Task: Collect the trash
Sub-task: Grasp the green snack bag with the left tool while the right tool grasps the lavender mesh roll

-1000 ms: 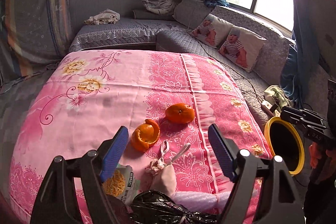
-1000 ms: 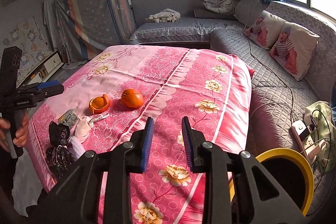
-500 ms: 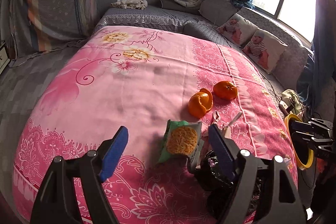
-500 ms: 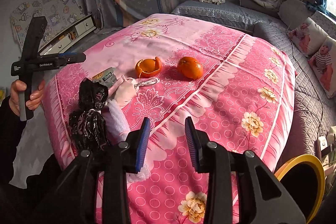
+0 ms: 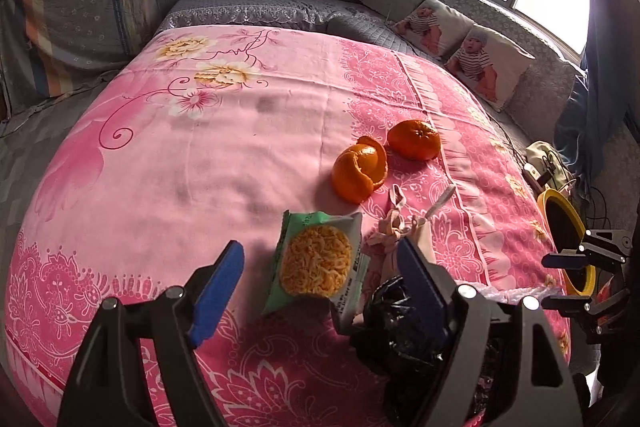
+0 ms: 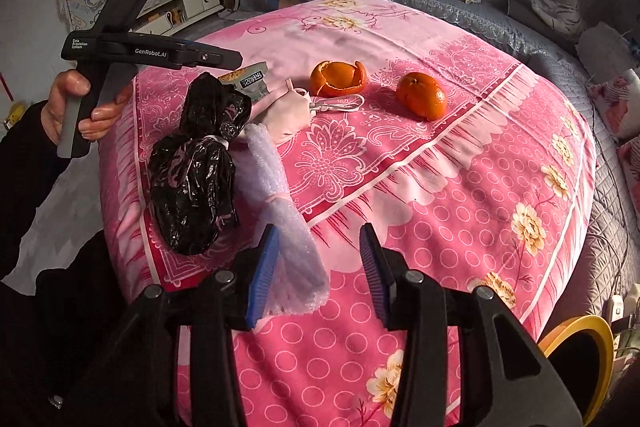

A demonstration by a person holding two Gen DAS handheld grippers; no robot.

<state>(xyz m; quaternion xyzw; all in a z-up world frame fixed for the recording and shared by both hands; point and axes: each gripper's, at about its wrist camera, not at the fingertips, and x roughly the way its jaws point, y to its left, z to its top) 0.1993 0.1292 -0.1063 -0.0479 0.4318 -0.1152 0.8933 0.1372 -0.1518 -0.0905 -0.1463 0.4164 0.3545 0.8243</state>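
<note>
Left wrist view: left claw (image 5: 320,279) spread wide, nothing gripped — green noodle packet (image 5: 318,261) lies flat on the pink bedsheet (image 5: 200,163) between its blue pads, not touched by either. Right pad sits over the pale pink pouch (image 5: 400,235) and the crumpled black plastic bag (image 5: 400,331). Beyond the packet: empty orange peel (image 5: 358,173), then a whole orange (image 5: 414,139) just beside it. Yellow-rimmed bin (image 5: 562,227) off the bed's right edge.

Right wrist view: right claw (image 6: 316,267) partly open and has just been opening, nothing pinched. A roll of bubble wrap (image 6: 280,211) lies near the bed edge; its near end sits just beside the left pad, contact unclear. Black bag touches the roll's far side. A hand (image 6: 80,107) holds the other claw's handle over the bed corner.
</note>
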